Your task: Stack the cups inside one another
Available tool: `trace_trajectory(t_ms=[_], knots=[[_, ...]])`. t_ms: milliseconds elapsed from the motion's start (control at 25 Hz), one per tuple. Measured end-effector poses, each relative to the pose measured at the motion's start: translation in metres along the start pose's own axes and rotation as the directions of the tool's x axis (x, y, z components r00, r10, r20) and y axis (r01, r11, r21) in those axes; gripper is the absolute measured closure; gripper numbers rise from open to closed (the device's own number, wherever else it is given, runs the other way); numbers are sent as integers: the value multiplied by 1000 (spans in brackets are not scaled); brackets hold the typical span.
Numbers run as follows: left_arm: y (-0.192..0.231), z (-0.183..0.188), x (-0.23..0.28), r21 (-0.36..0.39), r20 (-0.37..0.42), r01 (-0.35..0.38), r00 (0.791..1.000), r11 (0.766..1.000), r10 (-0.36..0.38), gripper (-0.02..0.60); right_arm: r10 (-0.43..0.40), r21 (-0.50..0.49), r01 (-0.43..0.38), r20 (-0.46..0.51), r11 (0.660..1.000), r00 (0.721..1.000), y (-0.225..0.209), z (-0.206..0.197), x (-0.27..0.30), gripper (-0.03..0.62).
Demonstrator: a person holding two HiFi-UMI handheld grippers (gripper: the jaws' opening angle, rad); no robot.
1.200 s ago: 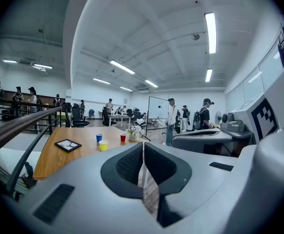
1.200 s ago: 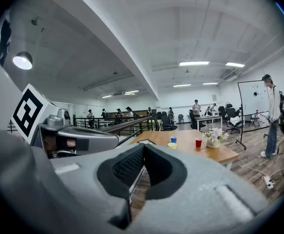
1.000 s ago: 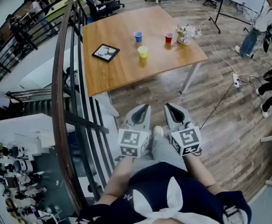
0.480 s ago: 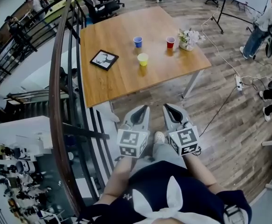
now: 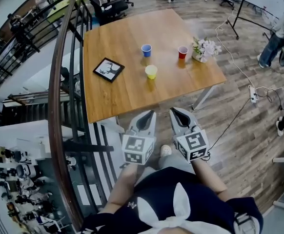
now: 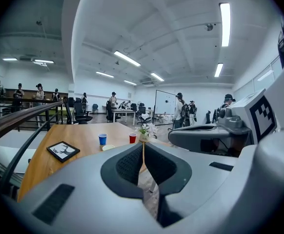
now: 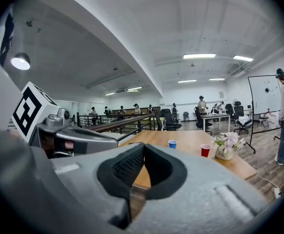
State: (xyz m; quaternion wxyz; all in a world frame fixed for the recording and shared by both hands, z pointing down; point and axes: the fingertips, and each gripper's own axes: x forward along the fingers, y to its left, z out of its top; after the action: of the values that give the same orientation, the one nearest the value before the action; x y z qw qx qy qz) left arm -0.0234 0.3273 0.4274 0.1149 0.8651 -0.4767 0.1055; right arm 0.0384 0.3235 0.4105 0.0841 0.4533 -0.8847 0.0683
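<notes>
**A:** Where are the cups?

**B:** All three stand on the wooden table (image 5: pixel 127 89), mouths up, each apart from the others and none inside another. The yellow cup (image 5: pixel 151 71) is the nearest. The blue cup (image 5: pixel 146 49) is farther off and slightly to the left of it. The red cup (image 5: pixel 183 52) is far and to the right.

**A:** Anything else on the table?

**B:** A small pot of pale flowers (image 5: pixel 204 48) sits just right of the red cup, close to the table's right edge. A black-framed picture of a deer (image 5: pixel 108 69) lies flat to the left of the yellow cup.

**A:** And the grippers?

**B:** Both are short of the table's near edge, over the plank floor (image 5: pixel 230 130), side by side and pointing toward the table. They are well apart from every cup. The left gripper (image 5: pixel 151 112) has its jaws pressed together with only a thin slit between the ribbed pads, and nothing is in them. The right gripper (image 5: pixel 173 110) is the same, its pads meeting with nothing pinched.

**A:** What lies to the left?

**B:** A dark curved handrail (image 5: pixel 55 111) with upright bars runs along the table's left side, and a lower level shows beyond it. On the floor right of the table, a white power strip (image 5: pixel 253 94) lies with its cable trailing toward the far side
</notes>
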Motion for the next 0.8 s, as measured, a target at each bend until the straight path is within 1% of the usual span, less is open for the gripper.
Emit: trace_trajectory(t_ms=[120,320,480,560,640,800], knots=[[12,4,18,-6,-4,-19,1000,1000,19,555,17,-15,-17,12,1000,1000,-14,6,20,595],[27,6,41,-21,-16,-62,998,998,62,555,52,-23,-52,-9,998,999,-34,4,45,595],[32,6,53,-36,-27,-84,996,996,83,555,62,-30,-63,-18,998,998,-50,2,57,592],[34,5,58,-39,-36,-88,996,995,86,555,71,-28,-71,-15,997,997,-56,4,61,557],[36,5,64,-41,-45,-92,995,995,90,555,77,-27,-77,-14,997,997,-61,5,67,551],[44,3,77,-46,-63,-95,994,994,92,555,95,-14,-95,-6,995,995,-70,8,81,511]])
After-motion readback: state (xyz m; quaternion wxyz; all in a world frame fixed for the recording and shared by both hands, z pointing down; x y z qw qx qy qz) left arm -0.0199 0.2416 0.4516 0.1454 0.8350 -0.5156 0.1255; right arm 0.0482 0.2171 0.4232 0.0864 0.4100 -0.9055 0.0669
